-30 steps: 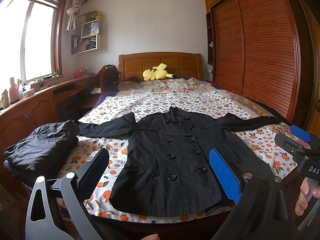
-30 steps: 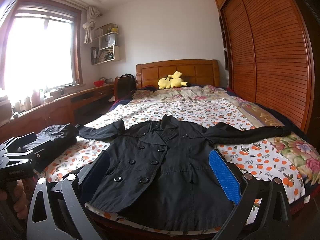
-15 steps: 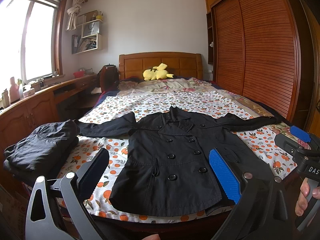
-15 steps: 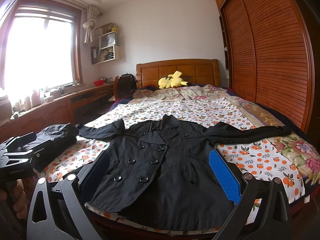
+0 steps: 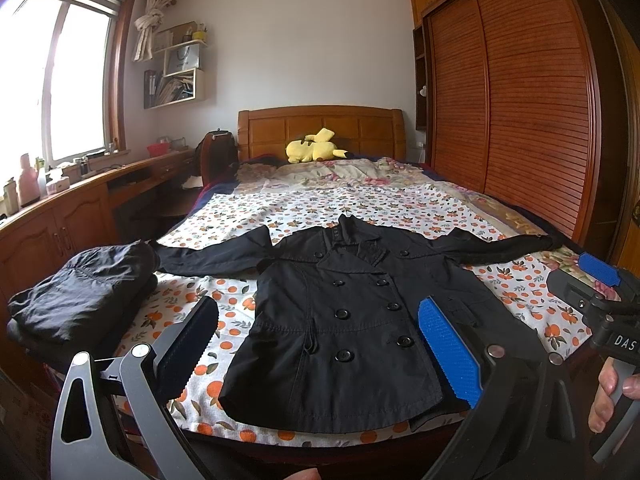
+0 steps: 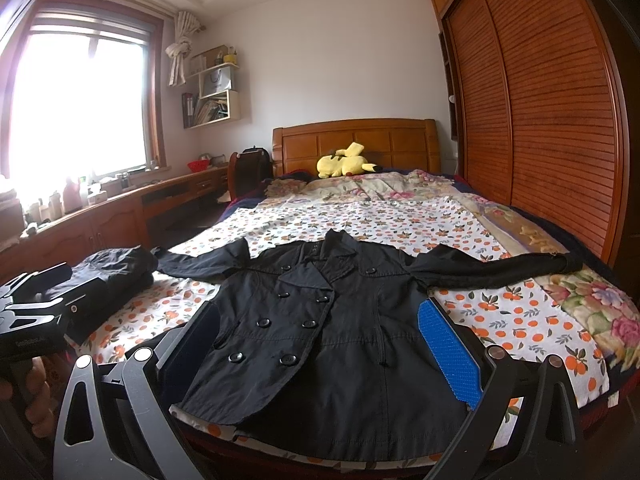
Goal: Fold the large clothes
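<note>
Status: my left tongs are spread wide, nothing between the pads, hovering off the foot edge of the bed. My right tongs are the same: wide apart, holding nothing, also short of the foot edge.

The black double-breasted button-front coat lies flat and face up on the orange-print white bedsheet, hem at the foot edge, collar toward the wooden headboard. Both sleeves are stretched straight out sideways: the left one reaches toward the left edge of the bed, the right one toward the right edge. Front is buttoned, no fold in it yet.

At the left foot corner sits 1 folded dark garment bundle, touching the tip of the coat's left sleeve. I'd read that as 1 item done.

Progress on this coat: laid out and smoothed, 0 folds made. Left, as I judge it: bring both sleeves in across the body, fold the sides in, then fold hem toward collar and stack.

Yellow plush toy at the headboard end, well clear of the work.
</note>
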Demonstrator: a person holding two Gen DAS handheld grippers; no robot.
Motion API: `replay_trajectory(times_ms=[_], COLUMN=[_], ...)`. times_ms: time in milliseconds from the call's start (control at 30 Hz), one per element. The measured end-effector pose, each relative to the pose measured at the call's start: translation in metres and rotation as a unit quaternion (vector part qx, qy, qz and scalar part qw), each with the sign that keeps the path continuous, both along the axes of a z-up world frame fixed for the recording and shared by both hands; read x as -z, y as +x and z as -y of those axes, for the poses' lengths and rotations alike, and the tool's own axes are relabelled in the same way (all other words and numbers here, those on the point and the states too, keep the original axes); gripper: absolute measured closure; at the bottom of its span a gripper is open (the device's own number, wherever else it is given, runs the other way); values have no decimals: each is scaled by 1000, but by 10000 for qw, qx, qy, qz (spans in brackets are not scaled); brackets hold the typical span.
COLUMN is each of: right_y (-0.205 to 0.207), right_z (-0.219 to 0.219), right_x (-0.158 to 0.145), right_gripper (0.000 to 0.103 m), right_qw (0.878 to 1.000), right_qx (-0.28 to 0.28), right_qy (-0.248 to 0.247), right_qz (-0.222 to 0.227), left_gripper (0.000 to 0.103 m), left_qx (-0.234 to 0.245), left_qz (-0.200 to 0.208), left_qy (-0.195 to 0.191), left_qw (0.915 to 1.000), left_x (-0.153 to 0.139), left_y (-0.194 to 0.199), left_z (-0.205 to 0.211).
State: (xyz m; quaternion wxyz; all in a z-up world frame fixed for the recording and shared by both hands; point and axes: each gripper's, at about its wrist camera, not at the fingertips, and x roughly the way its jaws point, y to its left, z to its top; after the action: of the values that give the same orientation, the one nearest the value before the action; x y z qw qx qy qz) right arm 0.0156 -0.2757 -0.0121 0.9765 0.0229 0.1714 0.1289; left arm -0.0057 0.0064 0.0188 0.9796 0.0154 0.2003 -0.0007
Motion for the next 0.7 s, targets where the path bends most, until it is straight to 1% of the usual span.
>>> replay_trajectory(times_ms=[433,467,700], right_y=[1,-1,13], right_z=[1,-4,-10], right_x=[1,2,11], right_gripper=[7,7,7], right_qw=[10000,10000,9998], right_qx=[-1,-10,-101], right_qy=[-8,-18,-99], right_qz=[-35,-49,-159], left_gripper=[2,2,2], left_qx=[-29,-38,-137], left_qz=[-8,-21,-165], left_qy=[5,7,-13], left_qw=[10000,10000,9998], left_x=[-2,-1,13], left_y=[0,0,16], left_z=[3,3,-5])
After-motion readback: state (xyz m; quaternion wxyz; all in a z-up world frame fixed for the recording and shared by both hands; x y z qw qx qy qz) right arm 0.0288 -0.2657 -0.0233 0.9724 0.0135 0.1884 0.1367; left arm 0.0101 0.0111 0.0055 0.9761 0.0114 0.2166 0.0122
